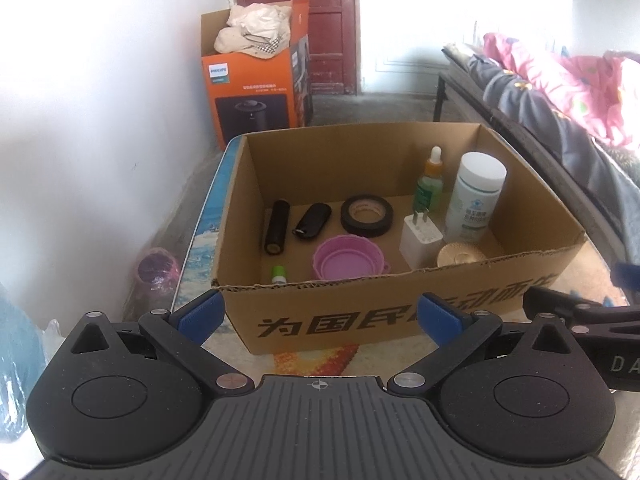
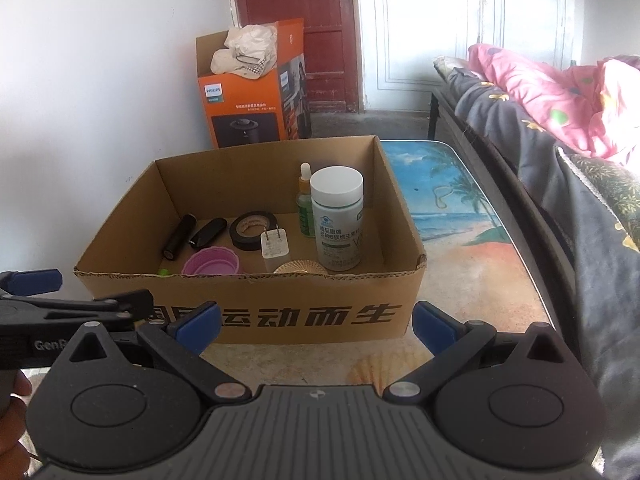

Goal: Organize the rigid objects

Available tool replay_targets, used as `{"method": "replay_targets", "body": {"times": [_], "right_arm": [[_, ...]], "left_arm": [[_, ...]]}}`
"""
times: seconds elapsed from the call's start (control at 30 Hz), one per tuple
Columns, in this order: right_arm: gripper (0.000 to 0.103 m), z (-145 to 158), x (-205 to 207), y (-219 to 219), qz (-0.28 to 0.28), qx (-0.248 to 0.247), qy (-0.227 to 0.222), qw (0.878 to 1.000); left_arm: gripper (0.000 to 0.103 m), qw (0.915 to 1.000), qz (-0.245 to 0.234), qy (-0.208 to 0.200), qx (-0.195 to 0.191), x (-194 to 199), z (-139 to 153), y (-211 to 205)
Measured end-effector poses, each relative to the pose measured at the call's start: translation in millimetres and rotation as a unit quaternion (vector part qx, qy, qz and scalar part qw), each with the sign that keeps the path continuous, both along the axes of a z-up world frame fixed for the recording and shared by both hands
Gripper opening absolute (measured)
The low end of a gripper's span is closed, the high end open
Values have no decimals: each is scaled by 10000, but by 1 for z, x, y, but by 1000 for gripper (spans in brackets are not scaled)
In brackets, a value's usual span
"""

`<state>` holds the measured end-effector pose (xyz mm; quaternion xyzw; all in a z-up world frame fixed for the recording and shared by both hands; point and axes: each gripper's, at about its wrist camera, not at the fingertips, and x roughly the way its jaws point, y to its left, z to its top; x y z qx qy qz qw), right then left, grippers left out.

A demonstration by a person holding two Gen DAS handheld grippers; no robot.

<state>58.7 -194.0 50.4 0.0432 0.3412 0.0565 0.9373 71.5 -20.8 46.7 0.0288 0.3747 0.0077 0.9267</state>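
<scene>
An open cardboard box (image 1: 400, 312) (image 2: 280, 312) stands on a small table with a beach print (image 2: 452, 208). Inside it are a white pill bottle (image 1: 476, 196) (image 2: 338, 220), a green dropper bottle (image 1: 430, 184) (image 2: 306, 204), a black tape roll (image 1: 367, 216) (image 2: 253, 230), a white charger plug (image 1: 420, 240) (image 2: 275, 250), a purple folding cup (image 1: 348, 264) (image 2: 212, 266), a black cylinder (image 1: 277, 227) (image 2: 179, 238), a black key fob (image 1: 313, 220), a gold lid (image 1: 460, 256) and a small green cap (image 1: 279, 274). My left gripper (image 1: 320, 316) and right gripper (image 2: 316, 324) both stand open and empty just before the box's front wall.
An orange carton (image 1: 256, 92) (image 2: 248, 104) stuffed with cloth stands on the floor by the red door (image 1: 320, 24). A bed with pink and grey bedding (image 2: 560, 120) runs along the right. A purple pot (image 1: 158, 272) sits on the floor left of the table.
</scene>
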Motion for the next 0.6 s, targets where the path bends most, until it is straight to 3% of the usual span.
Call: {"method": "replay_targets", "body": {"times": [0.6], "right_arm": [[103, 1, 8, 2, -51, -62, 13, 10000]], "left_arm": [[102, 9998, 120, 118, -50, 4, -1, 1]]}}
